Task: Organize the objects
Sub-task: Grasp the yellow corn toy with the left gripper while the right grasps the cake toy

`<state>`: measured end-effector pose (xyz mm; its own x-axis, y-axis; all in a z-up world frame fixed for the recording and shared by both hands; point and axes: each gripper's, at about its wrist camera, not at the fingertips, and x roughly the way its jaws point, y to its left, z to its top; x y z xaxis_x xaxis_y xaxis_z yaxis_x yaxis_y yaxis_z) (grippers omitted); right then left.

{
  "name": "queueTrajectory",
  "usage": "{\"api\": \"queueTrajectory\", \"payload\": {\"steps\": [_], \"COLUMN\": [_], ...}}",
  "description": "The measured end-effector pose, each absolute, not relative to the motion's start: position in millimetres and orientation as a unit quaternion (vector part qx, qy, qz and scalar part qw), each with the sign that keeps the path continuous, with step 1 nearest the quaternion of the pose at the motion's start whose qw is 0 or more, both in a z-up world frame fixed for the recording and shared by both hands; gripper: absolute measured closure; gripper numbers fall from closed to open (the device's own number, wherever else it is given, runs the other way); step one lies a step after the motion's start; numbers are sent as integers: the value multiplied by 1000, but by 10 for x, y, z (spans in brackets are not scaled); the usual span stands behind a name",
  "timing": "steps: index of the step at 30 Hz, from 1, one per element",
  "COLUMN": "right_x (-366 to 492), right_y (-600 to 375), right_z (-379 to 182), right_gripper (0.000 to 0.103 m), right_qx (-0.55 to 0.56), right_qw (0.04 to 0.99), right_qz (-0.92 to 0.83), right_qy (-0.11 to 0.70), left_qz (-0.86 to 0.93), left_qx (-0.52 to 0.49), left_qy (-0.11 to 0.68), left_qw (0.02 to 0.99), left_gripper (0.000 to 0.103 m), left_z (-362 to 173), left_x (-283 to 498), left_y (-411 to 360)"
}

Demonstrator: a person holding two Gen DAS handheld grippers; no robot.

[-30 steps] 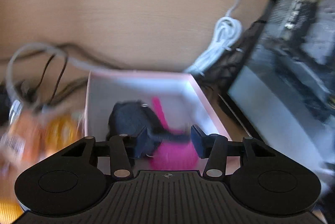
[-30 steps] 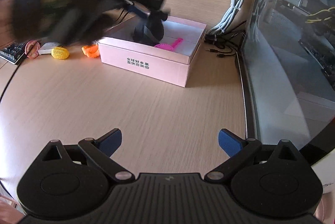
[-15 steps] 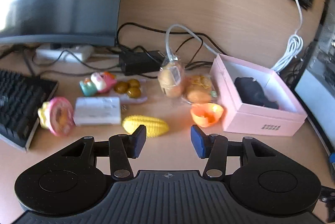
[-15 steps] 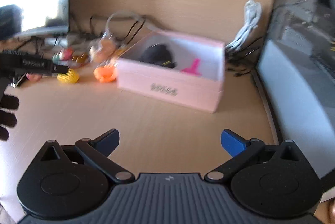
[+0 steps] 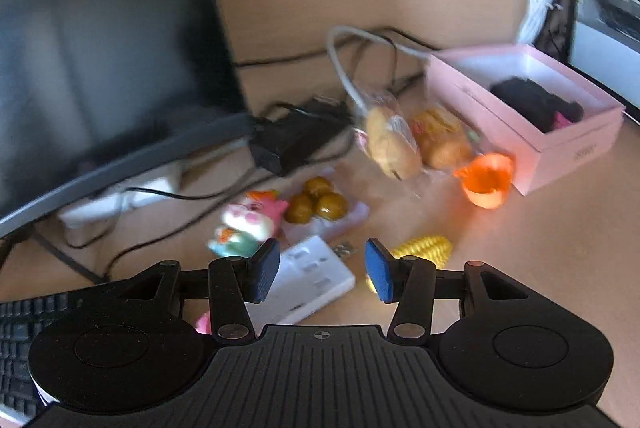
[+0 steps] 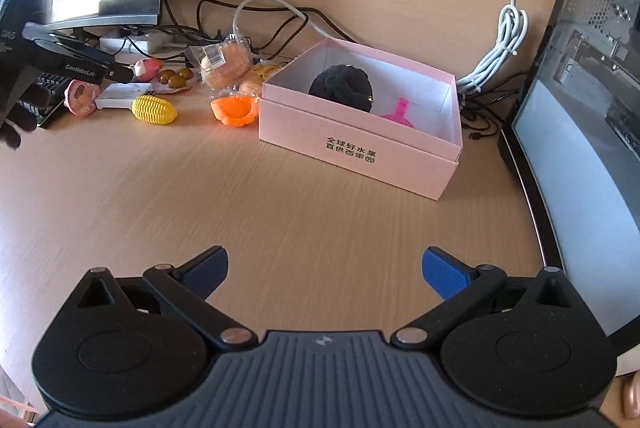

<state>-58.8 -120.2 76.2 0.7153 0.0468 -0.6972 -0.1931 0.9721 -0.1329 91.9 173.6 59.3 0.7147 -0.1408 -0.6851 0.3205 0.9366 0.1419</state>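
A pink box (image 6: 360,152) on the desk holds a black plush (image 6: 340,86) and a pink toy (image 6: 398,112); it also shows in the left wrist view (image 5: 560,148). Left of it lie an orange cup (image 6: 235,110), a yellow corn toy (image 6: 154,109), bagged buns (image 6: 226,62), brown balls (image 6: 174,77), a white block (image 6: 116,95) and a pink figure (image 6: 146,66). My left gripper (image 5: 318,268) is open and empty, just above the white block (image 5: 308,278) and the corn (image 5: 424,252). My right gripper (image 6: 324,268) is open and empty over bare desk in front of the box.
A monitor (image 5: 100,28) and a keyboard (image 5: 24,340) stand at the left. Cables (image 6: 260,16) and a black adapter (image 5: 288,144) lie behind the toys. A PC case (image 6: 592,76) stands at the right, with a coiled white cable (image 6: 500,48) beside it.
My left gripper has left the pink box, swung left and come down close over the white block and corn. My right gripper has stayed open in front of the box.
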Motion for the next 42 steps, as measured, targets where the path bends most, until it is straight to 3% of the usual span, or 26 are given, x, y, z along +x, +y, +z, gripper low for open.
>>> {"api": "queueTrajectory", "payload": {"steps": [7, 15, 17, 18, 22, 33, 39, 42], "right_x": [-626, -721, -726, -728, -708, -129, 194, 384], "right_y": [-1159, -1194, -1195, -1195, -1177, -654, 433, 1078], "right_z": [729, 732, 721, 723, 752, 900, 854, 734], "right_gripper": [0, 0, 0, 0, 0, 0, 1, 10], "right_qx": [-91, -81, -80, -80, -89, -103, -200, -247], "right_qw": [918, 917, 916, 916, 918, 914, 888, 863], "right_qz": [56, 55, 56, 57, 68, 194, 320, 367], "right_qy": [382, 387, 389, 389, 381, 341, 261, 243], "left_qz": [-241, -216, -206, -200, -130, 61, 144, 185], "left_qx": [227, 175, 149, 132, 61, -240, -251, -251], "left_qy": [351, 397, 417, 424, 434, 360, 353, 354], "left_qw": [876, 875, 873, 873, 889, 900, 890, 882], "left_gripper": [48, 48, 56, 68, 68, 69, 69, 69], "left_z": [479, 274, 223, 205, 227, 673, 816, 801], "left_x": [909, 1155, 1220, 1234, 1141, -411, -1126, -1482], "left_y": [1235, 1325, 1321, 1323, 1384, 2294, 2815, 3010]}}
